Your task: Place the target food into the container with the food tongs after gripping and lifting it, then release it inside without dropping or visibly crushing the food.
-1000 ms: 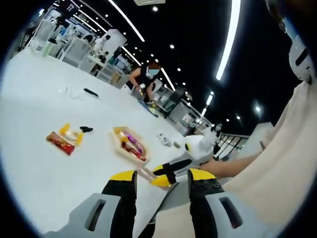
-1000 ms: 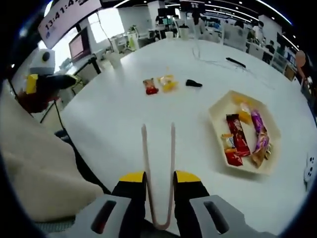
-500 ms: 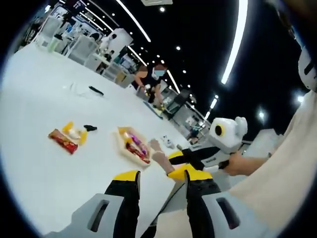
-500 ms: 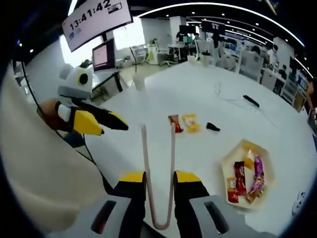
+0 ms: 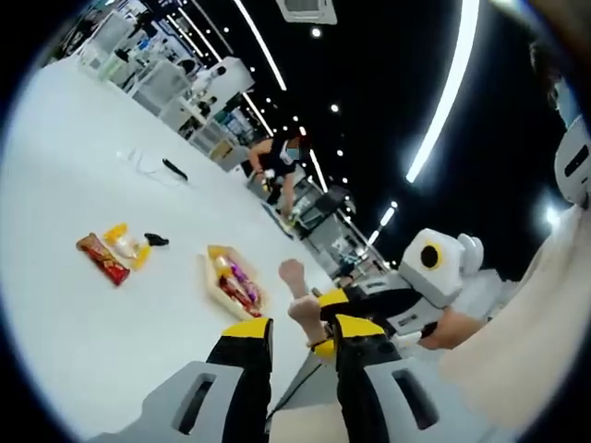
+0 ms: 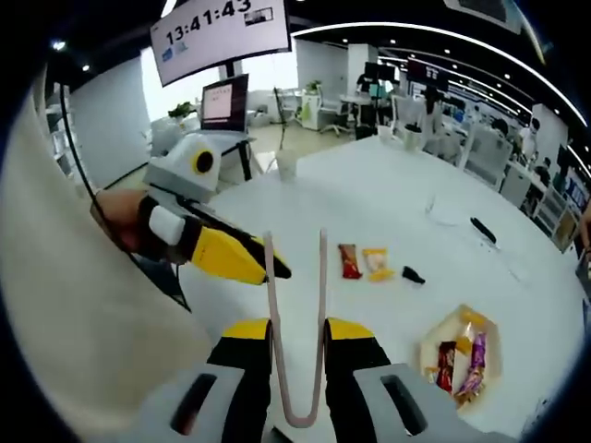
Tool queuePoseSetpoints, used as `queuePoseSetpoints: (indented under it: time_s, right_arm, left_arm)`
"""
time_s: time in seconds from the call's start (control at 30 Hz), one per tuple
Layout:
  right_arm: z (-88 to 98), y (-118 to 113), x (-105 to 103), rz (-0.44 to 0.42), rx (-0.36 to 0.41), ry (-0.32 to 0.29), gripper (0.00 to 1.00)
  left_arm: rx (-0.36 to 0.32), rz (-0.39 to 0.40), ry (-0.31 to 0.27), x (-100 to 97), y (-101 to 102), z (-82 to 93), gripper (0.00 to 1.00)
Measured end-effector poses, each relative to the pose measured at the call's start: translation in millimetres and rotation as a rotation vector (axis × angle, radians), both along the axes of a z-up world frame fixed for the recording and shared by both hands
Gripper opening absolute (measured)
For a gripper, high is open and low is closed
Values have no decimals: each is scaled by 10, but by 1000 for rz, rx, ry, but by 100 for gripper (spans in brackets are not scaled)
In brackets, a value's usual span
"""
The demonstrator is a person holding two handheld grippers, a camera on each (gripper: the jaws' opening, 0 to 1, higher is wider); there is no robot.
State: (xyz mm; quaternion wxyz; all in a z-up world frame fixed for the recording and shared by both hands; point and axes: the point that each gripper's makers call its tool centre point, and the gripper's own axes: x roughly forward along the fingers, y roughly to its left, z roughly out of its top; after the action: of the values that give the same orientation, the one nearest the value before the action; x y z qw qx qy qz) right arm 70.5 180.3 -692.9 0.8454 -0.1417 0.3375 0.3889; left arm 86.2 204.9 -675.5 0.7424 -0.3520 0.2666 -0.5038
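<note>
Target food: red snack packet [image 6: 349,262] and yellow wrapped sweets [image 6: 377,263] lie loose on the white round table [image 6: 369,203], well ahead of the right gripper [image 6: 297,334] and slightly right of its line. Cream hexagonal container [image 6: 462,360], already stocked with packets, sits nearer, far right. Right gripper's jaws clamp the pink plastic food tongs [image 6: 295,323] at the hinge end, arms apart and raised off the table, likely readying to approach. Left gripper [image 5: 297,334] has its jaws nearly together, holding nothing.
</note>
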Motion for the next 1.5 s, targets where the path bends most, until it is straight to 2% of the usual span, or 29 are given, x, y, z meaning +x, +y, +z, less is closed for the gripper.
queuePoseSetpoints:
  time_s: [0.13, 0.27, 0.57, 0.73, 0.9, 1.03, 1.17, 1.2, 1.4, 1.5]
  right_arm:
    - [3, 30, -5, 9, -4, -5, 21]
    - [25, 51, -3, 12, -2, -15, 21]
    - [106, 48, 30, 19, 14, -43, 22]
    - [156, 45, 47, 16, 44, -51, 23]
    - [209, 57, 48, 16, 73, -69, 24]
    - [295, 73, 59, 21, 112, -100, 24]
    - [494, 104, 104, 1, 188, -160, 24]
    - [530, 111, 110, -3, 204, -164, 24]
    - [672, 128, 168, -29, 273, -179, 28]
    - [676, 145, 188, -30, 276, -181, 30]
  left_arm:
    - [-7, -8, 4, 7, -23, 22, 15]
    - [7, -8, 5, -3, -25, 4, 12]
    - [-110, -8, 60, 4, -46, 177, 7]
    - [-139, -8, 63, 8, -49, 230, 6]
    - [-187, 4, 92, 13, -36, 274, 6]
    - [-265, 26, 130, 33, -11, 347, 6]
    - [-395, 66, 198, 86, 64, 451, 6]
    - [-431, 81, 225, 108, 99, 464, 6]
    - [-578, 99, 272, 154, 205, 595, 5]
    - [-611, 93, 281, 145, 200, 637, 5]
